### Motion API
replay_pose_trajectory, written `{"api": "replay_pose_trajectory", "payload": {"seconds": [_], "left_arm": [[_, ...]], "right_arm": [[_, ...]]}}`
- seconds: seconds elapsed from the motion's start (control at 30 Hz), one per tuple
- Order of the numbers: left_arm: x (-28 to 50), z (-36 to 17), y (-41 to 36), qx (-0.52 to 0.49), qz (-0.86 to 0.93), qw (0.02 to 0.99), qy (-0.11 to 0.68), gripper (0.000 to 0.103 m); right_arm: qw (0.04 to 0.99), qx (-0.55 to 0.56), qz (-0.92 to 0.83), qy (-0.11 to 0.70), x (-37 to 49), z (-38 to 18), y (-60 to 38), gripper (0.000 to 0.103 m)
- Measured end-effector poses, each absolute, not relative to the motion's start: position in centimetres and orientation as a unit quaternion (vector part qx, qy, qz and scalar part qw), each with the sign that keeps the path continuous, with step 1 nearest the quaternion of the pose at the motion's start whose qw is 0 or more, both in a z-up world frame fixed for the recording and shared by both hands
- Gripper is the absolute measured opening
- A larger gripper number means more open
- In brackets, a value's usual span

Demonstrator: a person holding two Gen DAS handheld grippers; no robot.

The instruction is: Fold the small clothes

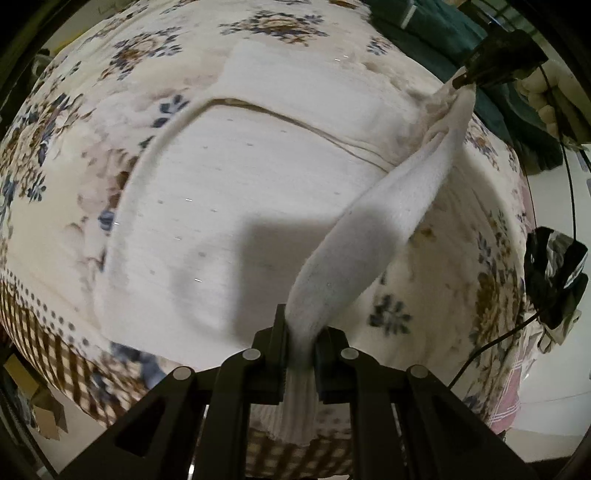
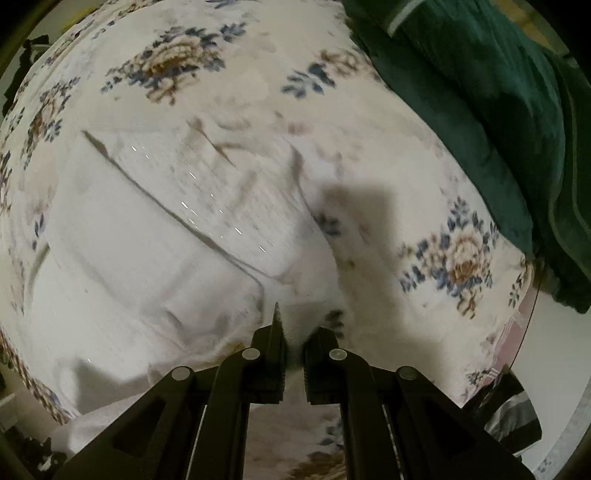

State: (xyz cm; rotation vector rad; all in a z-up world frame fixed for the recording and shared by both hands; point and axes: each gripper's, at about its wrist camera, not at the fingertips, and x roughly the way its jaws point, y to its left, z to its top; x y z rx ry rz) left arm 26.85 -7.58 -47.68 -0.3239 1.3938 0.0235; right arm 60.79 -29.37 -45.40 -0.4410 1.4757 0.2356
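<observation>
Lying on the one flowered bed (image 1: 258, 33), one white garment (image 1: 236, 192) has an edge lifted by two claws: left claw (image 1: 301, 354) and right claw (image 2: 293, 350), each clamped on it.

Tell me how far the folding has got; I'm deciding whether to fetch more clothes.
Midway through a fold. Done: the white garment lies spread on the floral bedcover. In hand: the left gripper and the right gripper are each shut on one end of a lifted strip of its edge, stretched between them above the rest. Left: carrying that edge across, laying it down, and any further folds.
</observation>
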Motion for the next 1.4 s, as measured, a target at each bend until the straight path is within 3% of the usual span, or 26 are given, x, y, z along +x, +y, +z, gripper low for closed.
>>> {"api": "replay_pose_trajectory", "payload": {"seconds": [0.47, 0.87, 0.97, 1.0, 1.03, 1.07, 1.1, 1.13, 1.27, 1.4], "left_arm": [[25.8, -51.2, 6.0, -0.229, 0.038, 0.735, 0.637, 0.009], [22.1, -56.2, 11.9, -0.299, 0.06, 0.705, 0.64, 0.009], [21.5, -57.2, 12.8, -0.331, 0.052, 0.699, 0.632, 0.016], [21.3, -57.5, 13.1, -0.339, 0.054, 0.695, 0.632, 0.023], [21.1, -57.6, 13.3, -0.339, 0.061, 0.691, 0.635, 0.03], [20.7, -57.7, 13.6, -0.343, 0.062, 0.688, 0.637, 0.047], [20.4, -57.8, 13.9, -0.351, 0.06, 0.686, 0.635, 0.056], [19.8, -57.7, 14.4, -0.363, 0.06, 0.685, 0.628, 0.057], [18.8, -57.6, 15.7, -0.397, 0.037, 0.687, 0.607, 0.061], [19.7, -57.9, 15.4, -0.396, 0.018, 0.689, 0.606, 0.061]], "right_arm": [[0.699, -0.258, 0.127, 0.655, 63.5, -46.5, -10.3, 0.007], [0.682, -0.294, 0.166, 0.649, 62.9, -53.0, 5.1, 0.007], [0.676, -0.282, 0.172, 0.659, 62.6, -54.9, 6.7, 0.008], [0.672, -0.271, 0.178, 0.666, 62.6, -55.2, 6.8, 0.013], [0.675, -0.245, 0.189, 0.67, 62.6, -55.2, 6.6, 0.026], [0.68, -0.204, 0.204, 0.674, 62.6, -54.7, 5.9, 0.036], [0.682, -0.17, 0.215, 0.678, 62.5, -54.2, 5.2, 0.055], [0.687, -0.126, 0.222, 0.68, 62.2, -53.5, 3.9, 0.063], [0.698, -0.012, 0.218, 0.682, 58.4, -51.0, -2.6, 0.063], [0.673, 0.044, 0.168, 0.719, 50.1, -52.3, -10.7, 0.063]]}}
